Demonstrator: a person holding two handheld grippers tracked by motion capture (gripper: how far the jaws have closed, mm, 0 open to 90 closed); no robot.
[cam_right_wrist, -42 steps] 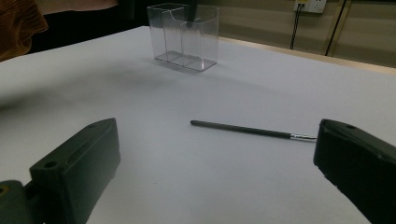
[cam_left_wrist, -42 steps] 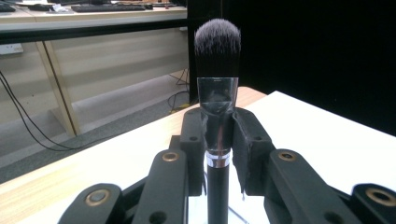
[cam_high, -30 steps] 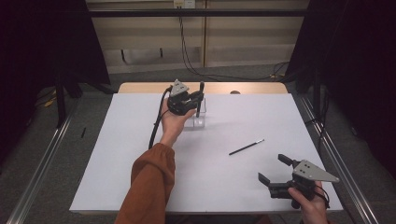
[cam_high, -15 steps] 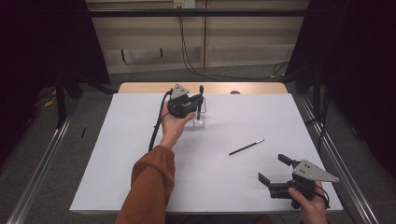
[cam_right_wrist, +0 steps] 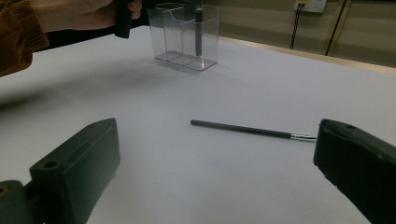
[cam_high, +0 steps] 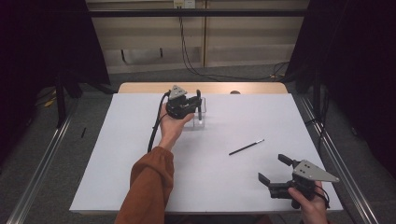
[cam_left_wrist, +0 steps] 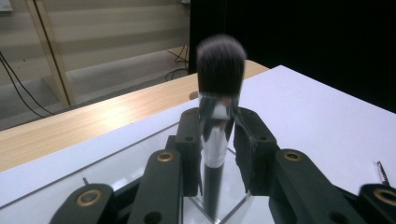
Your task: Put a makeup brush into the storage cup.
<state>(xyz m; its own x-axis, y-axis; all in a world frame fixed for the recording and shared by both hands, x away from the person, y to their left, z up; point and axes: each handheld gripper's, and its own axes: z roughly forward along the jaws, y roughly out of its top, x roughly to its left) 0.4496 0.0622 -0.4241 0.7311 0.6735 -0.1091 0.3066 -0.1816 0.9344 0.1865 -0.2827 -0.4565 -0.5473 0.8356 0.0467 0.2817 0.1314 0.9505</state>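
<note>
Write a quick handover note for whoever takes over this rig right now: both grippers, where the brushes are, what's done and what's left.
Left gripper: jaws just opening around the makeup brush, which stands upright in the clear holder; a gap shows on one side.
Right gripper: open, nothing between the jaws, low over the near right of the table.
Thin brush: lying flat on the table, untouched.
Done: makeup brush in the holder.
Left: probably back the left gripper off, then put the thin brush in the holder.

Makeup brush (cam_left_wrist: 219, 93) upright in clear holder (cam_high: 200, 122) at table (cam_high: 116, 177) rear, thin brush (cam_high: 246, 147) lying right of it, nearer the front.
</note>
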